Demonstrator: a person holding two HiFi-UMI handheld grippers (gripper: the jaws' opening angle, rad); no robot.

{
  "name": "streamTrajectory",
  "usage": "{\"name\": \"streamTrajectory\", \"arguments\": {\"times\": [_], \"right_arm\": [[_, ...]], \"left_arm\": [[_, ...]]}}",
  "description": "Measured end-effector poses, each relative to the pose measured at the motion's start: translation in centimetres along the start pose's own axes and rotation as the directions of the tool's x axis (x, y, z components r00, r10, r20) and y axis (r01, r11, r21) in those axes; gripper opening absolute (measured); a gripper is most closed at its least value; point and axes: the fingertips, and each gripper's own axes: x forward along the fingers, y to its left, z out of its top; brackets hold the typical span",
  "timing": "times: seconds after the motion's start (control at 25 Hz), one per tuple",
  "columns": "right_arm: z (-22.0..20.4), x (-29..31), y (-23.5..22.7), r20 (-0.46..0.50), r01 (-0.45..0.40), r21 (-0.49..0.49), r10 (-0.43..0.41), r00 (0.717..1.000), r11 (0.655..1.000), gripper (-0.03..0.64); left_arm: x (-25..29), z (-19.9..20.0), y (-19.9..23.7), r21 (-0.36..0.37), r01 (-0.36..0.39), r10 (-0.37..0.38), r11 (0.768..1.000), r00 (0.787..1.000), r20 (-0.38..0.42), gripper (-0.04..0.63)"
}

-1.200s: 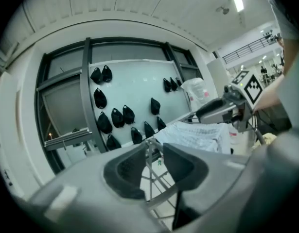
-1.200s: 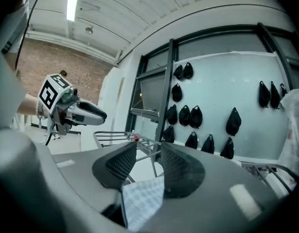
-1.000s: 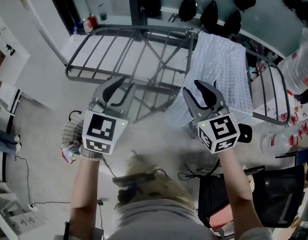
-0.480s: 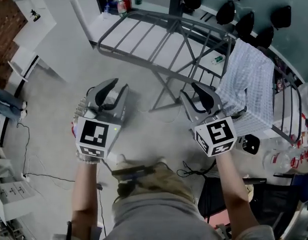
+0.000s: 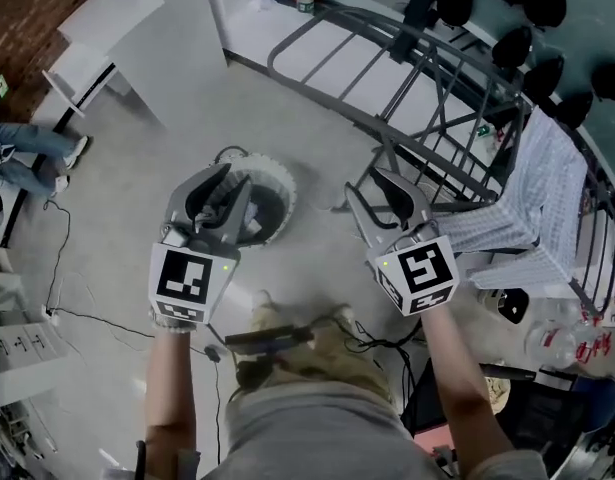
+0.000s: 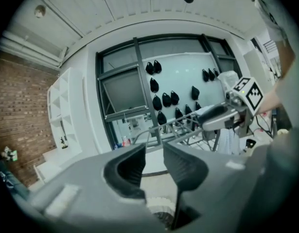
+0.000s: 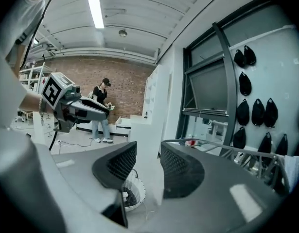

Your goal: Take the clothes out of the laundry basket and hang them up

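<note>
Basket (image 5: 275,190) sat on the floor below the left gripper (image 5: 237,175); the right gripper (image 5: 367,181) hovered before the rack (image 5: 387,73), where a checked cloth (image 5: 547,188) hung. Both cubes (image 5: 192,278) bore square markers. Left gripper view: jaws stood partly apart, empty. Right gripper view: likewise apart, empty; a person (image 7: 101,111) stood beyond.

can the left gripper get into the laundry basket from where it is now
Probably yes: the left gripper is open and empty, and the laundry basket sits open-topped on the floor below it, nothing between.
</note>
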Motion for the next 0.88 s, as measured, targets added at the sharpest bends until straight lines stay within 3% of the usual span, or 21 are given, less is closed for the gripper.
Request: {"name": "streamTrajectory", "arguments": {"times": [0.44,0.88], "right_arm": [[1.0,11.3,10.8,-0.058,-0.151,-0.035,0.149,0.987,0.988,0.143],[-0.5,19.4,18.8,-0.142,-0.223,-0.036,0.216,0.966,0.974,0.143]], "left_arm": [[-6.8,-8.3,10.3,-0.047,-0.081,0.077,0.996,0.994,-0.079,0.101],[-11.9,-16.0,17.5,-0.092,-0.127,0.114,0.988,0.984,-0.134,0.1]]}}
